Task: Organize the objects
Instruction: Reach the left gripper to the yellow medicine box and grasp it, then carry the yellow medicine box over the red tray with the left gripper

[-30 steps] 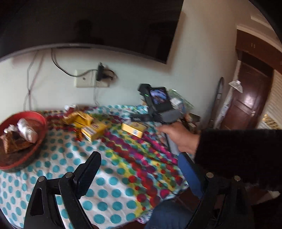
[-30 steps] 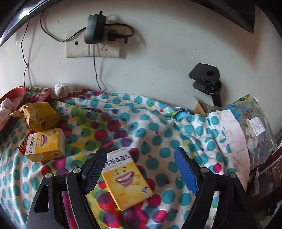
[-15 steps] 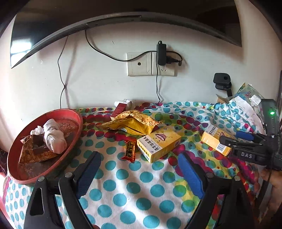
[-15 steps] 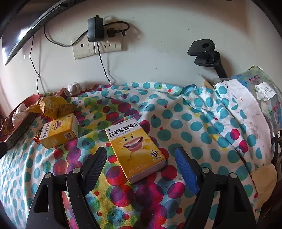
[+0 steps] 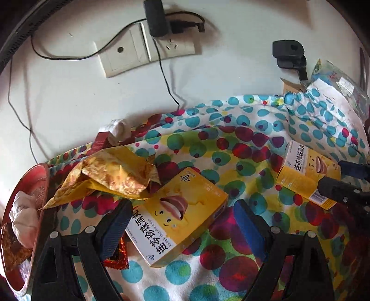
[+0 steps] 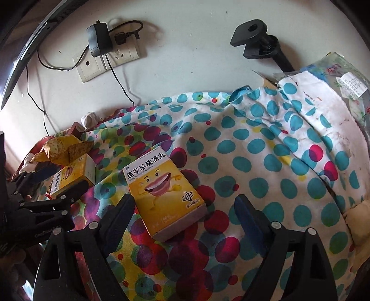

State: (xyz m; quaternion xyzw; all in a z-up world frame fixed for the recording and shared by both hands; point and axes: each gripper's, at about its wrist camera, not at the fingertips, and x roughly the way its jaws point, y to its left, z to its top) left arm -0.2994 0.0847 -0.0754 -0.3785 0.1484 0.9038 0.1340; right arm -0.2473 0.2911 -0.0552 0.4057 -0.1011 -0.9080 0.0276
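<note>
Two yellow medicine boxes lie on a polka-dot cloth. In the left wrist view my left gripper (image 5: 182, 222) is open, its fingers straddling one box (image 5: 178, 215) without touching it. The second box (image 5: 305, 176) lies to the right, with my right gripper's tips (image 5: 342, 183) at it. In the right wrist view my right gripper (image 6: 185, 215) is open around the near end of that second box (image 6: 164, 192). The left gripper (image 6: 46, 192) and the first box (image 6: 74, 176) show at the left.
A crumpled yellow foil bag (image 5: 108, 173) lies behind the first box. A small red wrapper (image 5: 118, 254) sits under my left finger. A red tray (image 5: 34, 185) with a white bundle stands at the left. Wall sockets with a charger (image 5: 157, 18) and a black clamp (image 5: 289, 53) are behind.
My left gripper has swung left from the door side and come down over the first box. My right gripper has moved closer over the second box. Both stay open.
</note>
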